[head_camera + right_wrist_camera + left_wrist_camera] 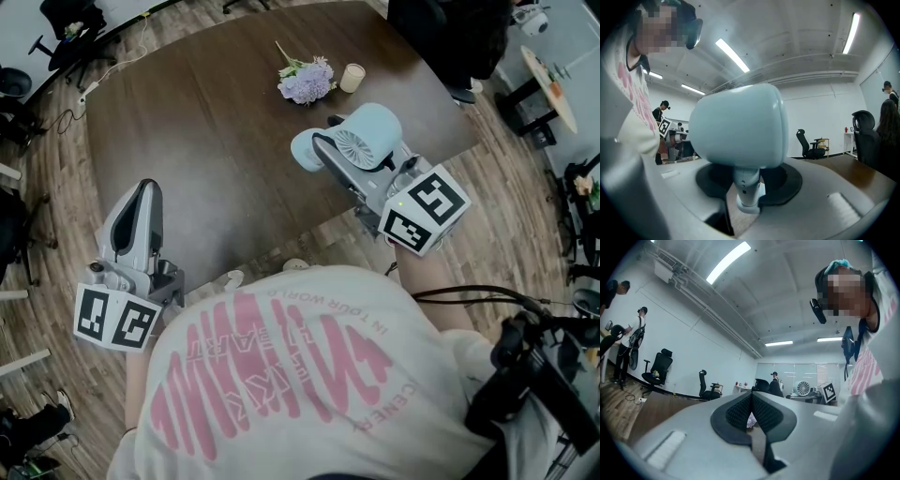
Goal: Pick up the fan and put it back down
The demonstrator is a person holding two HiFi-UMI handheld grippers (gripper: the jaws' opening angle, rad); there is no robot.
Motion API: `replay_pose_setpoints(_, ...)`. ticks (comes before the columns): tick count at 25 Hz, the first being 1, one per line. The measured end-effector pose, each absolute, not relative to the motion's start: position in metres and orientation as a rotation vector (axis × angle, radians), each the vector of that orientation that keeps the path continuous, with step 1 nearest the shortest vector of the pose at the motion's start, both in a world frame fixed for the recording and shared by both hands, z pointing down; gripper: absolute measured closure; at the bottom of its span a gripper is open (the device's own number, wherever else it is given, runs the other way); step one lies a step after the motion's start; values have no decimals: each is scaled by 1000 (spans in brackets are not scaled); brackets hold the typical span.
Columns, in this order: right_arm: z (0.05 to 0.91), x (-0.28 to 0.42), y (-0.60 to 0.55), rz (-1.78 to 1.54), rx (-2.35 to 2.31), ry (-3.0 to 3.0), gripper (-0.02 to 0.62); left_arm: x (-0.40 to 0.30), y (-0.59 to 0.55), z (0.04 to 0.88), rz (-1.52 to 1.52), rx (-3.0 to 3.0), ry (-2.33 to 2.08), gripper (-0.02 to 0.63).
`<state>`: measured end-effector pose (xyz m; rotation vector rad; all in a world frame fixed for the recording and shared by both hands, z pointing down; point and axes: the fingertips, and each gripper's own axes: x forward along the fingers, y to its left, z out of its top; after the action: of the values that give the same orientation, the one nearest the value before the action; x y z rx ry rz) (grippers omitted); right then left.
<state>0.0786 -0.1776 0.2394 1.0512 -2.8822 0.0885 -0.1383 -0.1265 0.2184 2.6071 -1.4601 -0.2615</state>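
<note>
My right gripper [747,190] has its fingers clamped on the neck of the pale blue fan [367,134], held over the counter's [216,122] near edge. Left gripper [752,416] fingers together, nothing in them. Small cream cup [352,77] sits just beside the purple flowers [307,81]; can't tell its contents.

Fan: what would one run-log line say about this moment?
right gripper: shut on fan | left gripper: shut, empty | table: flowers, candle
</note>
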Motion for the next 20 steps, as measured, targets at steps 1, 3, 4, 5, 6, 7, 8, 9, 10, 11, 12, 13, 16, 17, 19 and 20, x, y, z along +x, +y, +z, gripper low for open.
replay_pose_setpoints(1,238,78,-177,91,1052,-2884,453,-138,-125,217,-269,2614,-1457,591)
replay_pose_setpoints(3,237,77,-175,92,1052,-2888,453,-140,-122,214,-297,2613,-1455,591)
replay_pose_setpoints(4,237,76,-175,92,1051,-2888,453,-142,-122,214,-312,2605,-1458,591)
replay_pose_setpoints(5,238,77,-175,93,1048,-2887,453,-143,-122,215,-323,2593,-1463,591)
replay_pose_setpoints(6,240,77,-176,94,1044,-2885,453,-145,-123,216,-326,2580,-1470,591)
replay_pose_setpoints(7,241,78,-178,95,1040,-2884,453,-146,-125,218,-326,2568,-1479,591)
replay_pose_setpoints(8,241,78,-179,96,1037,-2884,453,-147,-126,219,-325,2557,-1488,591)
replay_pose_setpoints(9,242,78,-180,96,1035,-2884,453,-148,-126,219,-327,2549,-1496,591)
replay_pose_setpoints(10,242,78,-180,95,1034,-2884,453,-149,-126,219,-327,2542,-1504,592)
replay_pose_setpoints(11,242,77,-180,95,1033,-2884,453,-150,-126,220,-327,2536,-1512,592)
replay_pose_setpoints(12,242,77,-180,96,1031,-2884,453,-152,-125,220,-326,2530,-1519,592)
replay_pose_setpoints(13,242,77,-180,96,1027,-2885,453,-153,-124,221,-326,2524,-1527,592)
replay_pose_setpoints(16,243,74,-179,96,1010,-2886,453,-156,-121,222,-336,2505,-1545,592)
replay_pose_setpoints(17,242,74,-179,96,1006,-2887,453,-157,-121,222,-339,2500,-1548,592)
replay_pose_setpoints(19,242,73,-180,97,1000,-2888,453,-158,-120,221,-343,2492,-1555,592)
replay_pose_setpoints(20,241,72,-180,96,995,-2889,453,-159,-120,221,-344,2488,-1560,592)
